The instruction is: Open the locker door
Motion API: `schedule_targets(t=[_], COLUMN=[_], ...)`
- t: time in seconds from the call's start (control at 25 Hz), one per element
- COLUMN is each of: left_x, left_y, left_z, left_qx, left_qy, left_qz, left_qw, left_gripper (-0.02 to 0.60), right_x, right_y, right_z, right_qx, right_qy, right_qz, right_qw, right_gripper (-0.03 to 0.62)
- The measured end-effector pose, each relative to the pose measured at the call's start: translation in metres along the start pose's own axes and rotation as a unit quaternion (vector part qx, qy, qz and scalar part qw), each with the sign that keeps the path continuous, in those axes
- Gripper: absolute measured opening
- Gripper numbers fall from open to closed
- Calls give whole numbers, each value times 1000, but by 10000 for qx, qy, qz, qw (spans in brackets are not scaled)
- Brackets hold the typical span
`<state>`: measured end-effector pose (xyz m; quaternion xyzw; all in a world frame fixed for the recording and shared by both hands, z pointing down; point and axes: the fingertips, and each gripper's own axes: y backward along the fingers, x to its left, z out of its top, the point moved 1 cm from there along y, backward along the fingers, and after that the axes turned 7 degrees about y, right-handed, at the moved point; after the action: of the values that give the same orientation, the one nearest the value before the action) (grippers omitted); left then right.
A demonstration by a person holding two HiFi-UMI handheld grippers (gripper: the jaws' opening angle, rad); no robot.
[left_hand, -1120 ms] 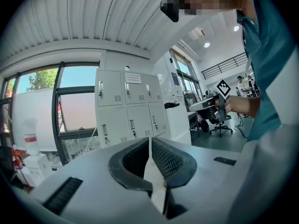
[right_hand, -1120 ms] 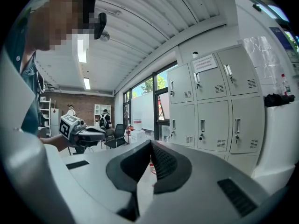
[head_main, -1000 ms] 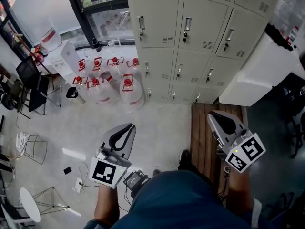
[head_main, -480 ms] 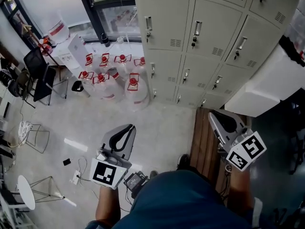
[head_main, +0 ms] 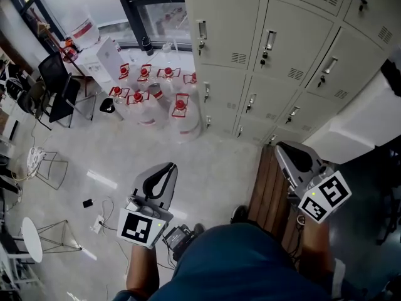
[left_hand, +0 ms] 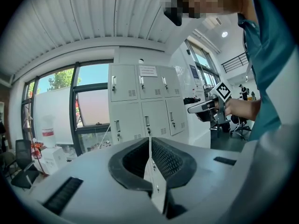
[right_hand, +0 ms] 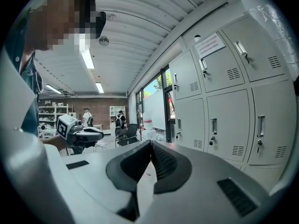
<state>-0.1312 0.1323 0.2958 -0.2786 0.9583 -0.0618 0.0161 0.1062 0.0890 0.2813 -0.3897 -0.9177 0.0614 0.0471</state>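
Locker doors (head_main: 229,30) all closed, shifted right in view since before, left gripper (head_main: 168,168) and right gripper (head_main: 283,148) clenched empty

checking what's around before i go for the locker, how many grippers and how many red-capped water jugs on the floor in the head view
grippers: 2 (left gripper, right gripper)
red-capped water jugs: 7, counted by their caps
total: 9

Open floor (head_main: 210,158) ahead toward lockers (head_main: 282,49); water jugs (head_main: 156,98) crowd left, white box (head_main: 360,115) blocks right.
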Motion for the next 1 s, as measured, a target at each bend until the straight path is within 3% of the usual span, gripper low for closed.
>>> schedule_targets(t=[0.68, 1.0], left_x=[-36, -35], left_y=[-69, -126], left_z=[8, 6], left_qx=[-22, 2], left_qy=[50, 128], left_qz=[390, -108], left_qw=[9992, 9999], left_gripper=[31, 31], right_x=[-78, -122], right_y=[7, 16], right_z=[-14, -26], right_qx=[-63, 81], right_qy=[9, -98], right_qz=[423, -79], right_qw=[9991, 9999], right_gripper=[35, 35])
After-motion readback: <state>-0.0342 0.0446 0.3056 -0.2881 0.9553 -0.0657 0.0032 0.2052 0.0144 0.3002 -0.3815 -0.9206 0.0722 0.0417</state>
